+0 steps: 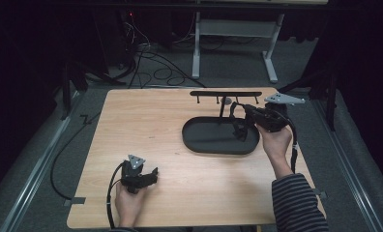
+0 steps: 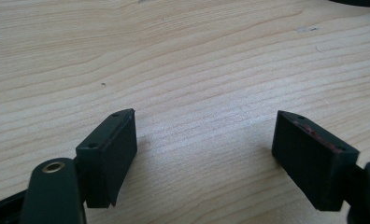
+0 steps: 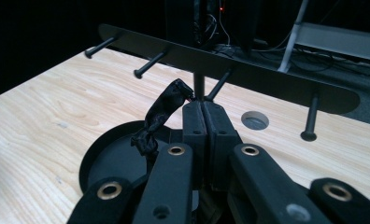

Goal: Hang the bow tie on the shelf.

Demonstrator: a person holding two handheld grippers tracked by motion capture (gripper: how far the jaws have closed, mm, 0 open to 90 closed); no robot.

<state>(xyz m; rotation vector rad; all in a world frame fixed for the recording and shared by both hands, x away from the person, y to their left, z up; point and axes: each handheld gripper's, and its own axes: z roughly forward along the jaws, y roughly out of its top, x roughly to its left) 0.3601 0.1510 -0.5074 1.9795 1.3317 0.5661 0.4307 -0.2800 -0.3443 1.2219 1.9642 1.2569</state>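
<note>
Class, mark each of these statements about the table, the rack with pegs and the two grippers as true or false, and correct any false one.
1. The right gripper has its jaws closed on a black fabric band. True.
2. The left gripper holds a black band. False: its jaws stand open over bare wooden table, with nothing between them.
3. The black rack carries several pegs that stick out from a flat bar. True.
4. The oval black tray lies at the left gripper's side of the table. False: it lies on the right half, under the rack, by the right gripper.
5. A band already hangs on every peg. False: the pegs in the right gripper view are bare.
</note>
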